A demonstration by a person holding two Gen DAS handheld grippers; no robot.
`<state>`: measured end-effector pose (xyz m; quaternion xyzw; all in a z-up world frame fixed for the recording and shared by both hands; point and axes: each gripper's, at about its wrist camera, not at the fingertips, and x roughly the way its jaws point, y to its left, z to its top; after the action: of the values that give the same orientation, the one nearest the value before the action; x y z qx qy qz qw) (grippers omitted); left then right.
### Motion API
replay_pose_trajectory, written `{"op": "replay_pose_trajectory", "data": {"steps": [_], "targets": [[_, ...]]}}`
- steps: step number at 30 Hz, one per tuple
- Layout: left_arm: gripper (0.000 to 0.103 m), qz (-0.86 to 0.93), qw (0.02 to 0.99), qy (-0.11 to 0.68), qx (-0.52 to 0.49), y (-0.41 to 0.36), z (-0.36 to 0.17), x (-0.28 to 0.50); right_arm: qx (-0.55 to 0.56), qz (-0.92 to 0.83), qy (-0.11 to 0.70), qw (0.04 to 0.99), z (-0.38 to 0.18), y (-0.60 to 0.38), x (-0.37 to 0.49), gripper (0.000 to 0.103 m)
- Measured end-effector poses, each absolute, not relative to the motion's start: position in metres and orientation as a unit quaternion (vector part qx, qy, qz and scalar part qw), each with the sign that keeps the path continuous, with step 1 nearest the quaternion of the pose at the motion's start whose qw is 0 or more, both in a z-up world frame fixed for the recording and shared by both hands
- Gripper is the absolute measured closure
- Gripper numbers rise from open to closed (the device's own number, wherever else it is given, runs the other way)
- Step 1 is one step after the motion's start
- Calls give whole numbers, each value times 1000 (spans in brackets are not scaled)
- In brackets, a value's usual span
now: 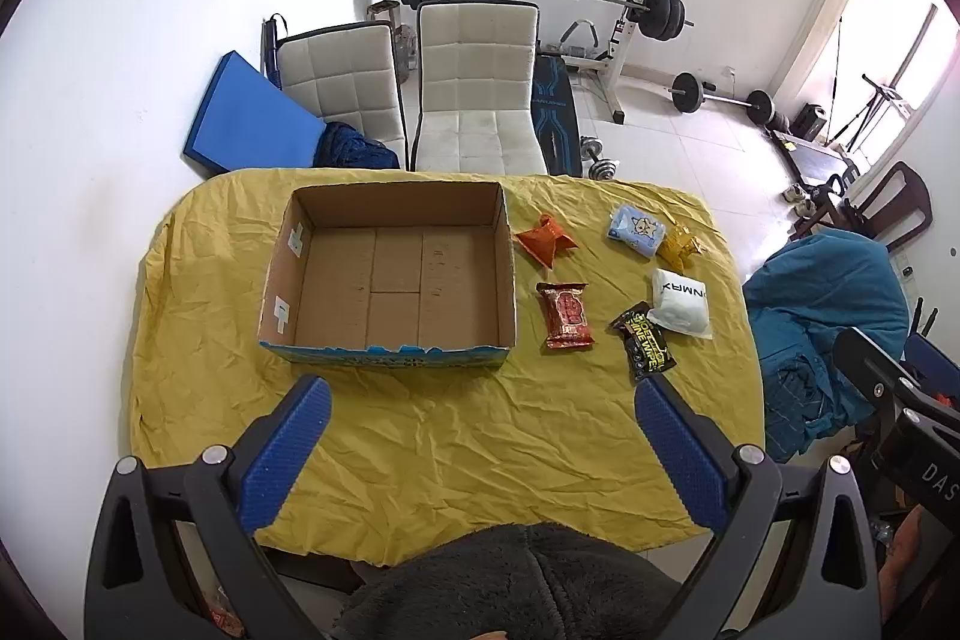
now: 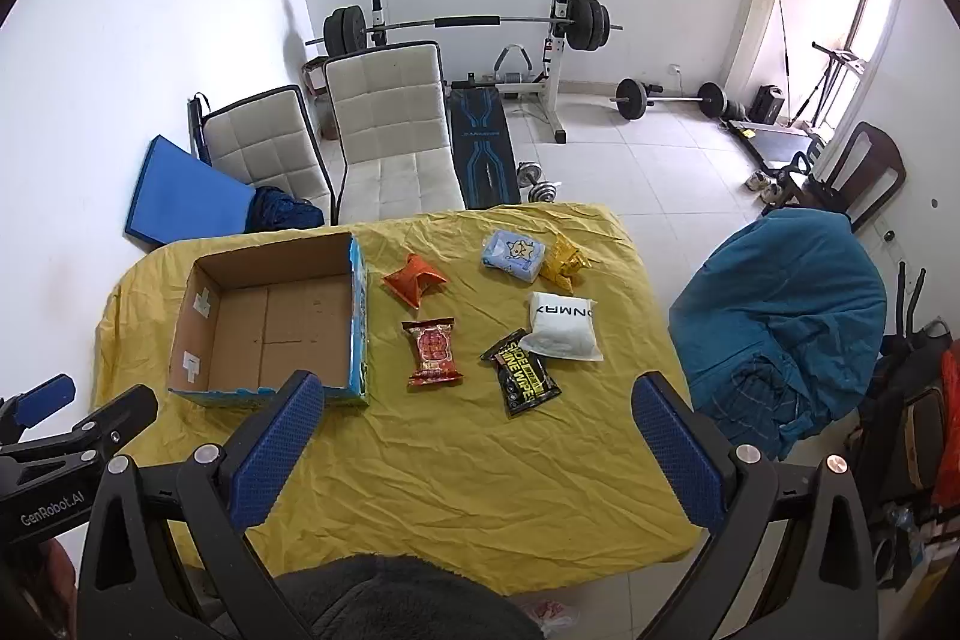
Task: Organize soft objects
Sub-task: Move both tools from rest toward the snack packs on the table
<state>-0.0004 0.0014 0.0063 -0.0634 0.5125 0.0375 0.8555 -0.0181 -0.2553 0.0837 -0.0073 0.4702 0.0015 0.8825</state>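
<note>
Yellow-clothed table [image 1: 420, 436], centre frame: one open-topped cardboard box [image 1: 390, 274] at centre left, nothing inside; to its right, loose on the cloth, an orange pouch [image 1: 545, 242], a red wipes pack [image 1: 567, 315], a black "Shoe Shine Wipes" pack [image 1: 645, 343] touching a white pack [image 1: 681, 303], a light blue tissue pack [image 1: 637, 230] and a gold snack bag [image 1: 680, 244] just beside it. Left gripper [image 1: 483, 454], lower frame: blue pads spread wide, holding nothing, short of the box. Right gripper [image 2: 474, 451], lower frame: likewise spread wide and empty, near the table's front edge.

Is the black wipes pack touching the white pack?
Touching: in the right wrist view the white pack's corner overlaps the black wipes pack's top edge.
</note>
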Motion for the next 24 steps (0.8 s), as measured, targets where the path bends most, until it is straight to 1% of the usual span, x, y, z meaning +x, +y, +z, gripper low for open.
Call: {"op": "replay_pose_trajectory", "data": {"steps": [24], "targets": [[0, 52, 870, 487, -47, 6, 18, -7, -27, -2, 460, 888, 90, -249, -26, 0]]}}
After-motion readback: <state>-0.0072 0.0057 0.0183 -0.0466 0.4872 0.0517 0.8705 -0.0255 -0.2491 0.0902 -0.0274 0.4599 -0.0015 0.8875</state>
